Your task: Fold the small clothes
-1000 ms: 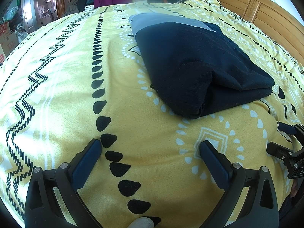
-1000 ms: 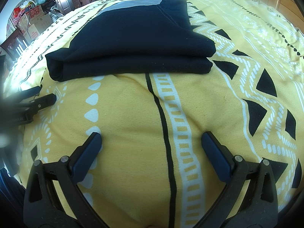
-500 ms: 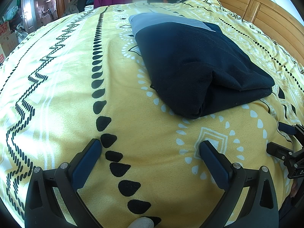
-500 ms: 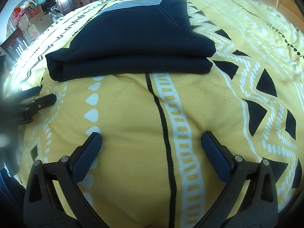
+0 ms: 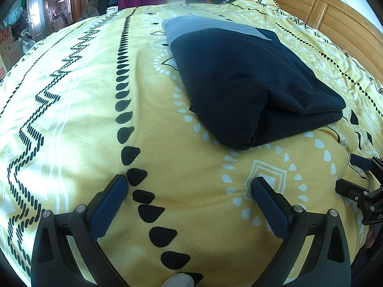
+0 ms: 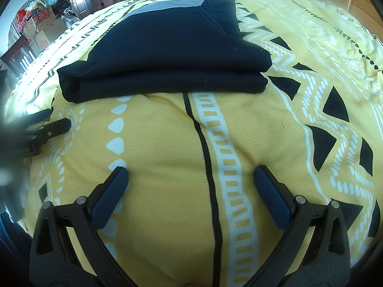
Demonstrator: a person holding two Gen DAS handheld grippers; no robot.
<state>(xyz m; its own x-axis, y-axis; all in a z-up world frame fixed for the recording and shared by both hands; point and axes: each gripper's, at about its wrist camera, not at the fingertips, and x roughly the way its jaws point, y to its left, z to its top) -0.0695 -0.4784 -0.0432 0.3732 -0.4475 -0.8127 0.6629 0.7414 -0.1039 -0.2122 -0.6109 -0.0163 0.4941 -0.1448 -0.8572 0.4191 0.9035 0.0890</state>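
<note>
Both claws sit low over the near edge of the bed, their blue-padded fingers spread wide and holding nothing. The left claw hovers just above the yellow patterned blanket, one finger beside a line of black teardrop marks, the other by a white diamond print. The right claw is released too, straddling a black stripe and a white ladder band. Each shows up in the other's camera: the right one pokes in at 3 o'clock of the left wrist view, the left one, blurred, at 9 o'clock of the right wrist view, so they rest side by side, near each other but apart. The folded garment lies on the blanket ahead of both claws, touched by neither: toward 1 o'clock from the left claw, toward 12 o'clock from the right. It is a dark navy, fleecy piece folded into a thick, tidy rectangle, with two stacked layers showing along its near edge and a grey panel at its far end. A wooden headboard runs along the bed at 2 o'clock in the left wrist view.
</note>
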